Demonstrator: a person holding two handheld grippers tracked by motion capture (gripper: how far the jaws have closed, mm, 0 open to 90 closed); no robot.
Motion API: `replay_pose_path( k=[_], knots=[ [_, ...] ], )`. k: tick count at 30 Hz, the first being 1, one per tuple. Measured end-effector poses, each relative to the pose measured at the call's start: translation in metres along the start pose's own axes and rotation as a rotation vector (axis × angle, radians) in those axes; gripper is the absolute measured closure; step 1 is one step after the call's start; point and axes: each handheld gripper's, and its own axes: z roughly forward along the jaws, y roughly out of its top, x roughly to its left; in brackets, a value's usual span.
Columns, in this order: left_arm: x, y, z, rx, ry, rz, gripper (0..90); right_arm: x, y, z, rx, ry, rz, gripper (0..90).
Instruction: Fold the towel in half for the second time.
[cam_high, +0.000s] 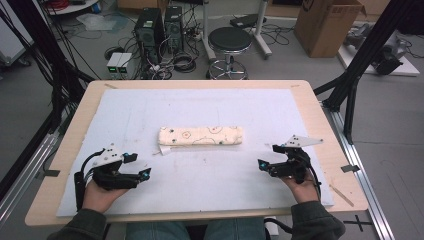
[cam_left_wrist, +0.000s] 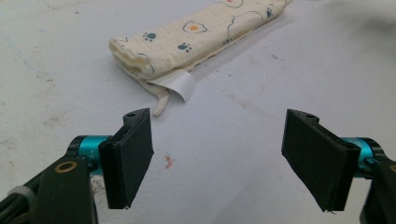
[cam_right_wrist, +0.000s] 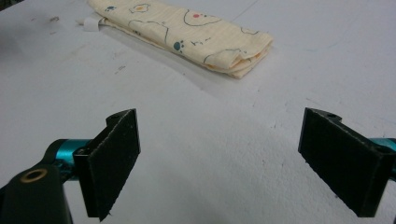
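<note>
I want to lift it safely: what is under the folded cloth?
The folded cloth lies on the white mat. A white tag sticks out beneath its left end. Anything else underneath is covered.

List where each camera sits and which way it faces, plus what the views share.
High view: above the person's side of the table, looking forward and down at the white mat; both forearms, left gripper and right gripper enter from the bottom.
Left gripper view: rides the left gripper, facing the label end of the folded cloth; open black jaws show.
Right gripper view: rides the right gripper, facing the cloth's other end; open jaws show.
Shared: the folded cloth and mat.
</note>
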Motion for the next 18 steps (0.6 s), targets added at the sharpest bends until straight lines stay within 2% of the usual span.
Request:
replay_pose_path(
  k=[15, 18],
  knots=[
    [-0.002, -0.014, -0.014, -0.006, 0.034, -0.014, 25.1, 0.002, -0.017, -0.016, -0.012, -0.016, 0.015, 12.1],
    [-0.001, -0.015, -0.017, -0.014, 0.046, -0.014, 25.1, 0.003, -0.02, -0.017, -0.013, -0.021, 0.006, 12.0]
  ],
)
